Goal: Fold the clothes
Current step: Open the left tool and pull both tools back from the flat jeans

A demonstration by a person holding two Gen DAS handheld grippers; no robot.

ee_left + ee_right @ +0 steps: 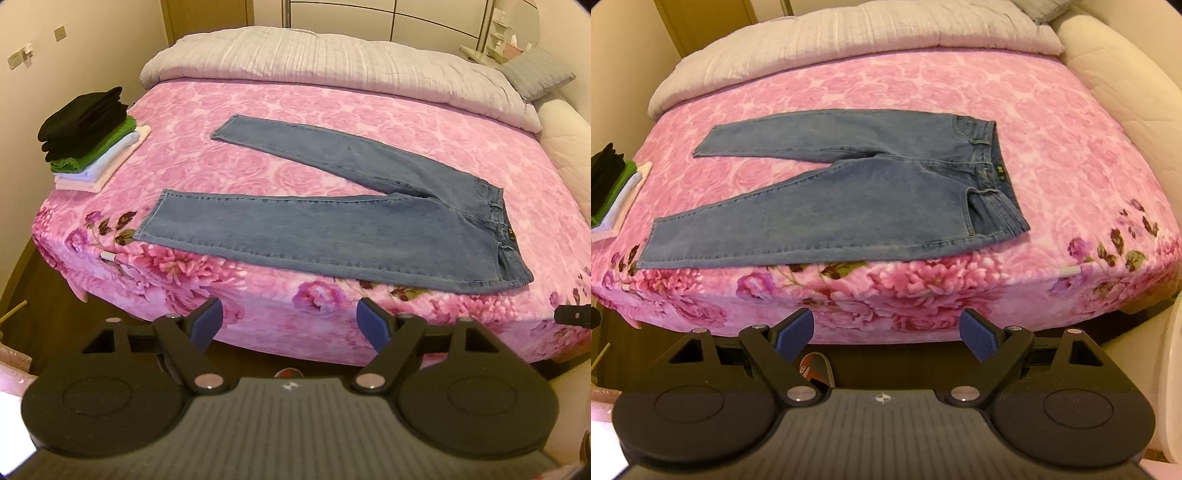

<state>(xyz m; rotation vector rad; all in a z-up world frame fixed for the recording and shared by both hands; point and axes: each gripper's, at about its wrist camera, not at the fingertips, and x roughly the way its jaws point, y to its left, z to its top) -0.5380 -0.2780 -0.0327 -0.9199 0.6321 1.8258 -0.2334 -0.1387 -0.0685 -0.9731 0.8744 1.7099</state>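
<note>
A pair of blue jeans [332, 229] [849, 206] lies flat on the pink floral bed, legs spread in a V toward the left, waistband at the right. The near leg runs along the bed's front edge. My left gripper [290, 321] hovers open in front of the bed's edge, below the near leg, with nothing between its blue pads. My right gripper [888, 332] is also open and empty, held below the front edge of the bed, under the hip part of the jeans. Neither touches the cloth.
A stack of folded clothes [86, 136] [611, 188], black on green on white, sits at the bed's left corner. A grey rolled duvet [332, 62] [849, 40] lies across the far side. A cream padded bed frame [1126, 96] borders the right. Floor lies below the grippers.
</note>
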